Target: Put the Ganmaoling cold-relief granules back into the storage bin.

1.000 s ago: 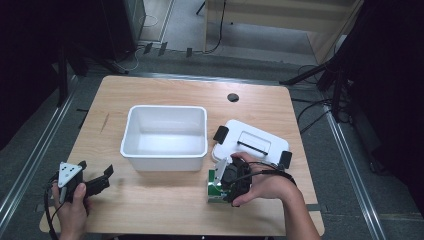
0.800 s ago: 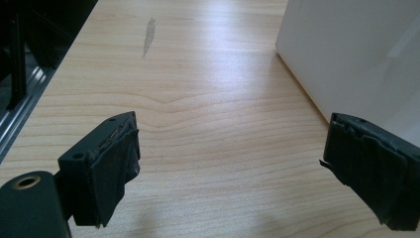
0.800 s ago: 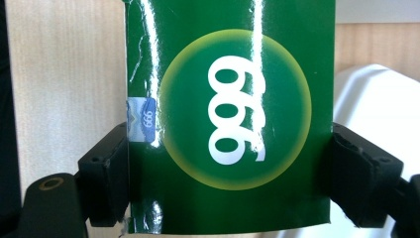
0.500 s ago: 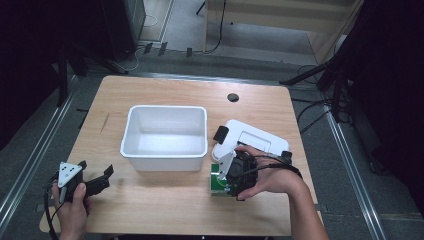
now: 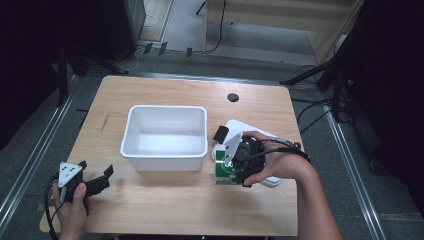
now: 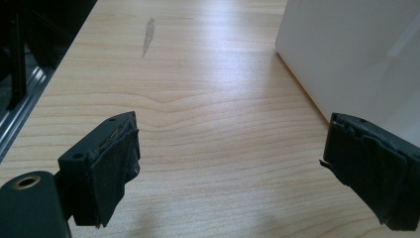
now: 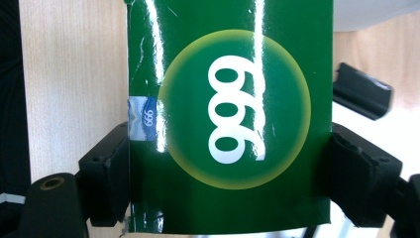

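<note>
A: Where is the green box (image 7: 229, 116) seen, and what has changed around it?

B: In the right gripper view, the green box, printed with white digits inside a yellow-edged circle, is seen clamped from both sides. In the high view it is found just in front of the white lid (image 5: 239, 128), near the front right corner of the white bin (image 5: 165, 152), low over the wooden worktop (image 5: 160, 205). Compared with a second ago, the box and the right claw (image 5: 231, 162) have been shifted slightly towards the bin, and the hand has been turned over the claw. It is judged that a lift towards the bin is being started, though whether the box is clear of the worktop cannot be told.

A: How is the right claw set?

B: It is pressed onto the box, one black pad on each side edge, and is opened no wider than the box itself.

A: And the left claw (image 6: 233, 163)?

B: It is spread wide with nothing between its pads. It is held over bare worktop at the front left, well apart from the box, and has been left where it was. The bin's white wall is seen just beyond its far pad.
</note>
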